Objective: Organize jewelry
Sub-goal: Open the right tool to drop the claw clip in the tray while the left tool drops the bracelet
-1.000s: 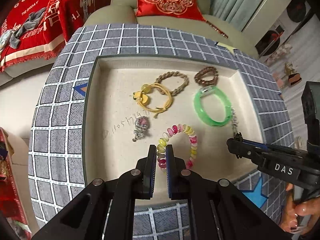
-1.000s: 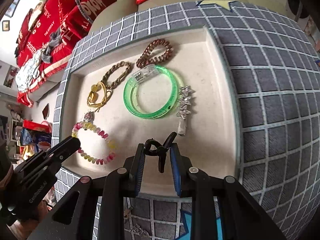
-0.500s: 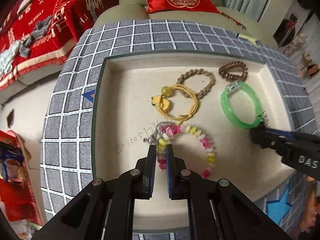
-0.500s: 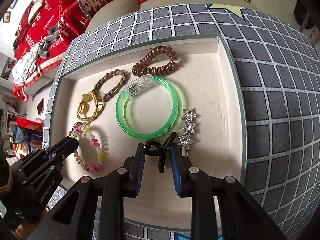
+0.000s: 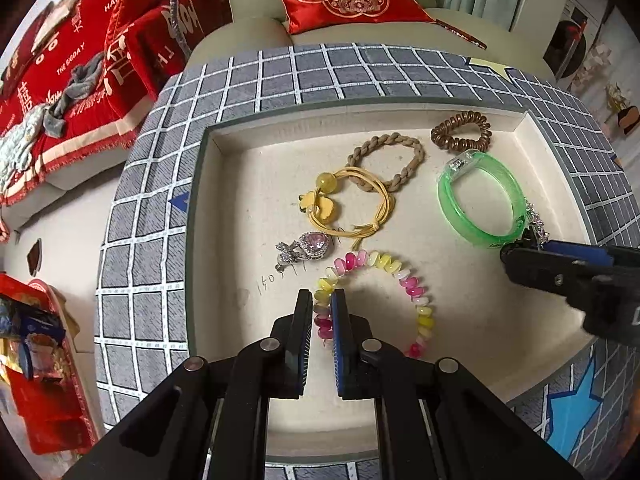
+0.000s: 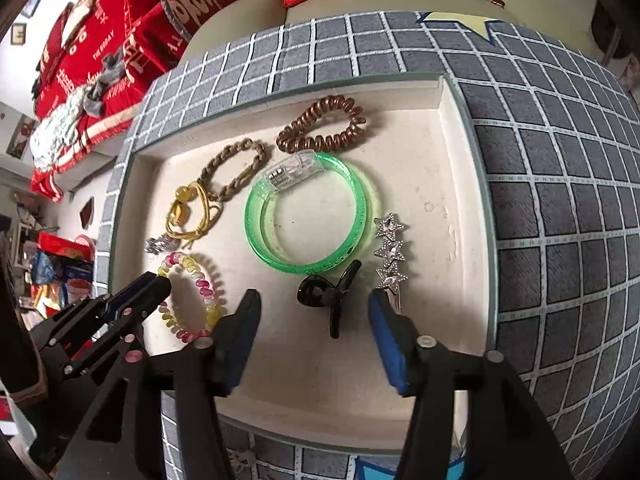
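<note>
A cream tray (image 5: pixel 224 208) (image 6: pixel 452 184) holds the jewelry. My left gripper (image 5: pixel 321 298) (image 6: pixel 156 284) is shut on the near-left side of a pastel coil bracelet (image 5: pixel 404 276) (image 6: pixel 204 284) that rests on the tray floor. My right gripper (image 6: pixel 314 300) (image 5: pixel 520 254) has its jaws opening. A black claw clip (image 6: pixel 326 294) lies loose on the tray between them, touching neither pad. It sits just in front of the green bangle (image 6: pixel 304 216) (image 5: pixel 480 200) and left of the silver star hair clip (image 6: pixel 390 250).
Further back in the tray lie a brown coil hair tie (image 5: pixel 460 132), a braided tan hair tie (image 5: pixel 388 160), a yellow hair tie with a bead (image 5: pixel 348 204) and a pink heart pendant (image 5: pixel 308 246). Grey checked cloth (image 5: pixel 152 240) surrounds the tray; red cushions lie behind.
The right jaws have spread and let go of the black claw clip, which now lies on the tray. The left gripper tilted with the bracelet still in its grip; the pendant is uncovered again.
</note>
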Motion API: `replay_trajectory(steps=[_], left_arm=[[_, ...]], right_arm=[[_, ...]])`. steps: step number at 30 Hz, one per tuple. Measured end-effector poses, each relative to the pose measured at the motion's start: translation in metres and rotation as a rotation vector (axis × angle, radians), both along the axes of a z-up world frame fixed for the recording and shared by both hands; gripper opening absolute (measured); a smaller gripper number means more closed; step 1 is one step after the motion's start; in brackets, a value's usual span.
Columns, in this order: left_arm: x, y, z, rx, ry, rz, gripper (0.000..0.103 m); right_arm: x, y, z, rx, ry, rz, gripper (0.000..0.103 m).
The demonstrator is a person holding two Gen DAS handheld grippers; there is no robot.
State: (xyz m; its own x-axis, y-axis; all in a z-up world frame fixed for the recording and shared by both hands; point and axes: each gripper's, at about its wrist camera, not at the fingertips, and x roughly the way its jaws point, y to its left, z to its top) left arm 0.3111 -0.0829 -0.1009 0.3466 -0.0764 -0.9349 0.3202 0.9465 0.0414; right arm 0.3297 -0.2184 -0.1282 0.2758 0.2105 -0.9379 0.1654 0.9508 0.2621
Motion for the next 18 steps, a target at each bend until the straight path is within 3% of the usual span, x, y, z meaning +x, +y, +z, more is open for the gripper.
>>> replay_trajectory(steps=[18], left_arm=[[-0.005,0.004,0.007,-0.024,-0.016,-0.007,0.024]], right_arm=[[-0.026,-0.01,0.022,0.014,-0.035,-0.065,0.062]])
